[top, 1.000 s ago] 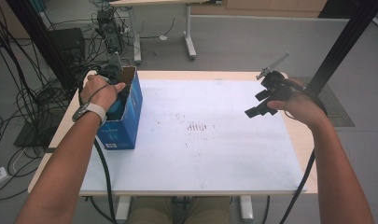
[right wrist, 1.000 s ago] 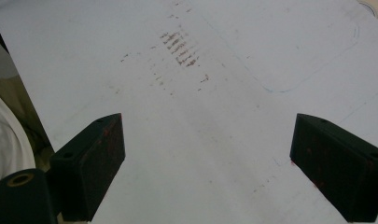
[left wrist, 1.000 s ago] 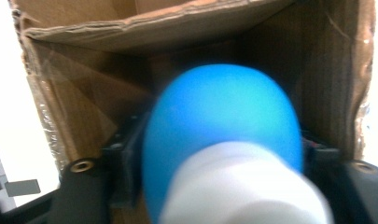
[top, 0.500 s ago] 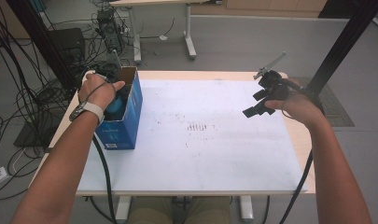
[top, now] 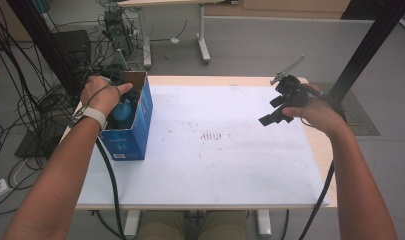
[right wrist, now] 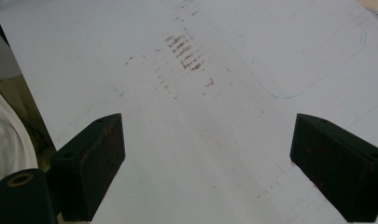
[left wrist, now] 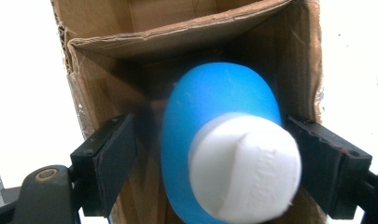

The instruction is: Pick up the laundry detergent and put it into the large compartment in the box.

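Observation:
A blue bottle [left wrist: 214,107] with a white cap [left wrist: 245,163] stands inside an open cardboard box [left wrist: 107,18] that is blue on the outside [top: 135,135], at the table's left edge. In the high view the bottle [top: 122,111] shows just under the person's left hand. My left gripper [left wrist: 210,140] reaches down into the box around the bottle's top. Its jaws have just been opening, and a gap shows between the left pad [left wrist: 114,158] and the bottle. My right gripper [top: 271,111] hangs open over the table's right side, with nothing between its jaws [right wrist: 210,158].
A white sheet [top: 215,165] with faint brown marks [top: 210,135] covers the table. Cables and equipment [top: 40,100] lie on the floor left of the table. A black post [top: 365,50] rises at the right, and another desk's legs [top: 202,45] stand behind.
The left hand has edged slightly to the left over the box, and the bottle stays in the box. The right hand has not moved.

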Motion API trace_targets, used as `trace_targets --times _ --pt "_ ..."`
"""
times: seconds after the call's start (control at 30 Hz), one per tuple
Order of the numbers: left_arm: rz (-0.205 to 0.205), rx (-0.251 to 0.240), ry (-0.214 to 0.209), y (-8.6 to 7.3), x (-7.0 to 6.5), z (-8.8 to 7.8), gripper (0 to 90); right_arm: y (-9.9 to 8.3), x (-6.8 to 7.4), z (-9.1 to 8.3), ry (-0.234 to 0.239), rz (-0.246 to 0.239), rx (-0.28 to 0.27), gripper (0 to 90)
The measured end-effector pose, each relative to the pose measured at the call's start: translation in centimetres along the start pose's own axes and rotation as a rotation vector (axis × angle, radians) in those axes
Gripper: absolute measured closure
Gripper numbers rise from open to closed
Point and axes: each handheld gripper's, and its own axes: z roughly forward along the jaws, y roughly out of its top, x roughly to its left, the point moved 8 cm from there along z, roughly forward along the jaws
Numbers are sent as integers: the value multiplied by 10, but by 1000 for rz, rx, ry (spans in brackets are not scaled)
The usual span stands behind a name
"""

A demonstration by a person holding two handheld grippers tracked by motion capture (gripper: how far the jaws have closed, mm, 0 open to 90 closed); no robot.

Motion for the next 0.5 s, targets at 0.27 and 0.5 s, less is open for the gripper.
trace_targets --times 0.27,0.5 --pt "35 -5 -1 2 -1 -16 69 1 1 -2 -2 -3 -3 102" --pt "87 -21 -17 2 -6 -36 61 1 3 -3 -4 -1 -3 102"
